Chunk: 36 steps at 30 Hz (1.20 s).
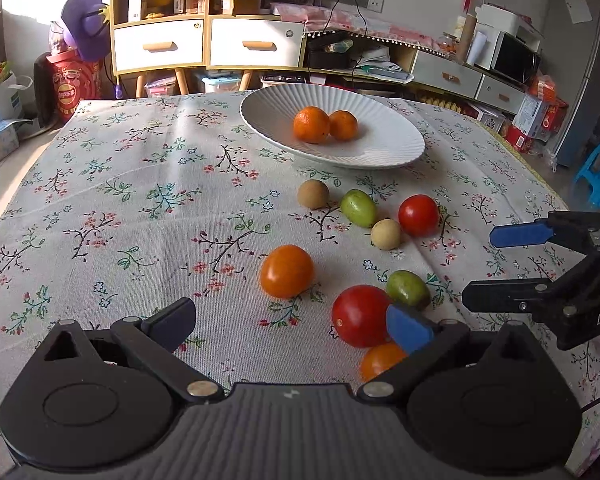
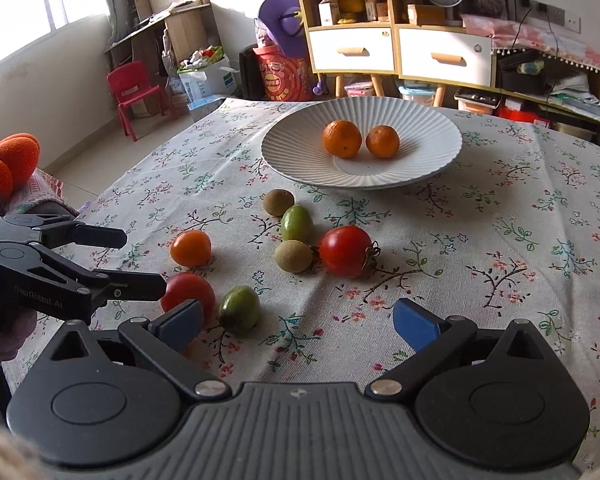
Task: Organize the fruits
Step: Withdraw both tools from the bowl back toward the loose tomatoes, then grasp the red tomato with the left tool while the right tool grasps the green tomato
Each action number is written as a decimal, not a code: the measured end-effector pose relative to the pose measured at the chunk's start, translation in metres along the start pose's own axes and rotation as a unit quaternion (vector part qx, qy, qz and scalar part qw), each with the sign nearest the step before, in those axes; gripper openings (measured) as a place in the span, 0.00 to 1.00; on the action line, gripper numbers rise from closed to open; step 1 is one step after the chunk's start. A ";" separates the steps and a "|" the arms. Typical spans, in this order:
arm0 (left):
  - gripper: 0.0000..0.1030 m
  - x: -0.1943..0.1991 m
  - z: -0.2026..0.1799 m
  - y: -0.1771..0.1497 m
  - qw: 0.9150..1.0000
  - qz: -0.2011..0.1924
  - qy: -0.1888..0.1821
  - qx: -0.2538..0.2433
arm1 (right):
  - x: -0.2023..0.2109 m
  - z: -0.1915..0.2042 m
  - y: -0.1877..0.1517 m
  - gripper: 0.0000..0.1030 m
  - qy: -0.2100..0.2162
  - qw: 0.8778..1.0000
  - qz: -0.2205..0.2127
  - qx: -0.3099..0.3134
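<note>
Both the left gripper (image 1: 296, 322) and right gripper (image 2: 300, 320) hover spread wide and empty over loose tomatoes (image 2: 345, 251) on the desk (image 2: 500, 240), near a white plate (image 2: 300, 160) holding two oranges (image 2: 342, 139).

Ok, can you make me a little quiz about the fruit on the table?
1. How many oranges lie in the white plate?
2. True or false: the right gripper is holding a tomato.
3. Which lies nearer the plate: A, the red tomato with a stem, or B, the green fruit near the right gripper's fingers?

Key: 1. Two. 2. False, it is open and empty. 3. A.
</note>
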<state>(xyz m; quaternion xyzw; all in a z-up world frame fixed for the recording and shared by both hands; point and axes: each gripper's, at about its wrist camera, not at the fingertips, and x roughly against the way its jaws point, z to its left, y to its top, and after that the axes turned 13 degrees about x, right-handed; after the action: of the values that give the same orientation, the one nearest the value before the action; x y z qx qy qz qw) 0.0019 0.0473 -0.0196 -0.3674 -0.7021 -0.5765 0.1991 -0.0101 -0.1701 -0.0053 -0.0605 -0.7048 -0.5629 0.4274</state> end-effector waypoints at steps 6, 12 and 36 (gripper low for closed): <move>0.97 -0.004 -0.009 -0.009 1.000 0.000 -0.020 -0.003 | -0.001 0.005 0.000 0.98 -0.003 1.000 0.002 0.027; 0.75 -0.012 -0.011 -0.008 0.998 0.019 -0.050 0.019 | -0.001 0.005 -0.003 0.98 -0.003 1.000 0.003 0.024; 0.39 -0.002 -0.012 0.002 1.000 0.014 -0.017 0.013 | -0.017 0.022 0.006 0.74 0.032 0.998 0.024 0.045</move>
<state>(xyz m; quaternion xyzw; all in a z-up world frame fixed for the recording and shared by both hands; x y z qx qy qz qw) 0.0030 0.0355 -0.0168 -0.3844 -0.7080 -0.5578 0.1997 -0.0084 -0.1425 -0.0124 -0.0398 -0.7138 -0.5219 0.4653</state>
